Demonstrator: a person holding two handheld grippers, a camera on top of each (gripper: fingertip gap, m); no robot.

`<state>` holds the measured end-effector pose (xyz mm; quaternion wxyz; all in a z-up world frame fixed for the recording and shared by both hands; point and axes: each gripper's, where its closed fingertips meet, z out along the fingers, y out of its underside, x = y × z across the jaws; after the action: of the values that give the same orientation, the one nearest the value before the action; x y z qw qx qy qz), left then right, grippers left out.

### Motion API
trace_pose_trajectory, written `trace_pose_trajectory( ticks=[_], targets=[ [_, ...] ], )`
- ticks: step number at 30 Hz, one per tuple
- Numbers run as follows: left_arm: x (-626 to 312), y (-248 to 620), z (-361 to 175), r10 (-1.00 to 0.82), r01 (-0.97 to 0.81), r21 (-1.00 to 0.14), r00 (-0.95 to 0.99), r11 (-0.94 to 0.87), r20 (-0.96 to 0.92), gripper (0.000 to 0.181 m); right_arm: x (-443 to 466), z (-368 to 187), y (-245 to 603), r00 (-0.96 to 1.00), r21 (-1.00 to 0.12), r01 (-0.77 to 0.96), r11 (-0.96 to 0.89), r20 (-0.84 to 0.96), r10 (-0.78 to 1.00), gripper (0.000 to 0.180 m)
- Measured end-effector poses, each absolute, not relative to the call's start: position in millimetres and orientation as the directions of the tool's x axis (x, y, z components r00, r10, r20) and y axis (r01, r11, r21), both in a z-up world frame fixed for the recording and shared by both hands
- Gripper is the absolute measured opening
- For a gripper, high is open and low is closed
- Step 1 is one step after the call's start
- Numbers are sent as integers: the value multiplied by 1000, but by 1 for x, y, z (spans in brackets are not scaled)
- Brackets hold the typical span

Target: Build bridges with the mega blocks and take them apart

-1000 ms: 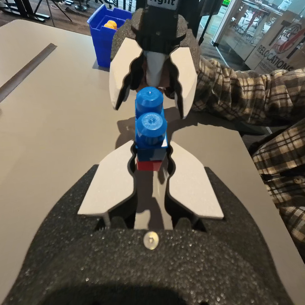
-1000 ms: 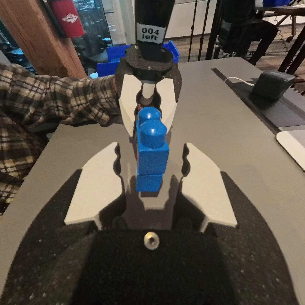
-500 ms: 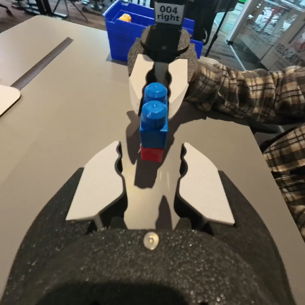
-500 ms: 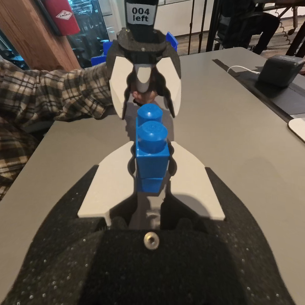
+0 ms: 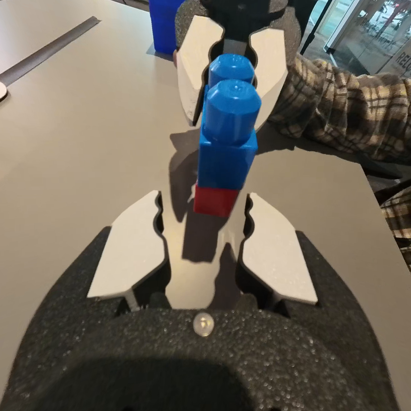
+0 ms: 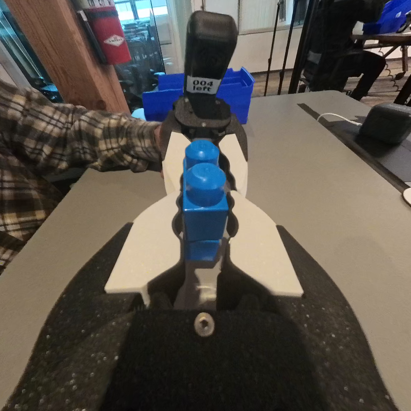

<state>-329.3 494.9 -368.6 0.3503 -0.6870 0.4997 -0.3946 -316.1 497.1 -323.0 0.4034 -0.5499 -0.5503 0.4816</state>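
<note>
My right gripper (image 6: 204, 224) pinches the blue bridge block (image 6: 204, 213) over its small blue leg (image 6: 201, 250) on the table (image 6: 300, 178), my left gripper (image 5: 203, 213) gapes wide just short of the red leg (image 5: 214, 201), so lifting unbraced might tip everything.

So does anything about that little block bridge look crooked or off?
Slightly. In the left wrist view the block bridge leans to one side instead of standing square on the table. The right gripper clamps its blue top block; the left gripper is open.
</note>
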Motion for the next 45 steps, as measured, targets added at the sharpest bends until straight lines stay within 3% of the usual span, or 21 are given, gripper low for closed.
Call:
trace_pose_trajectory(
  ticks=[3, 5, 18, 32, 36, 40, 45],
  targets=[
    [-321, 486, -364, -971, -396, -889, 150, -229, 184, 43, -318, -318, 495, -75, -979, 187, -80, -95, 993, 36],
    [-319, 485, -360, -976, -384, -902, 158, -199, 148, 37, -318, -312, 495, -74, -983, 149, -105, -117, 990, 36],
    [-324, 496, -360, -959, -413, -890, 272, -192, 81, 36, -321, -311, 501, 34, -984, 162, -69, -64, 997, 36],
    [-319, 491, -371, -971, -408, -891, 205, -198, 121, 37, -323, -313, 497, -65, -997, 59, -55, -59, 996, 36],
    [-322, 488, -380, -962, -439, -858, 177, -266, 208, 39, -322, -327, 499, -75, -991, 103, -84, -92, 993, 36],
    [-336, 490, -392, -951, -487, -816, 173, -310, 258, 59, -325, -349, 501, -51, -975, 211, -70, -82, 995, 36],
    [-347, 497, -369, -945, -398, -858, 179, -326, 276, 60, -324, -362, 501, -39, -952, 298, -75, -91, 995, 36]
  ],
)
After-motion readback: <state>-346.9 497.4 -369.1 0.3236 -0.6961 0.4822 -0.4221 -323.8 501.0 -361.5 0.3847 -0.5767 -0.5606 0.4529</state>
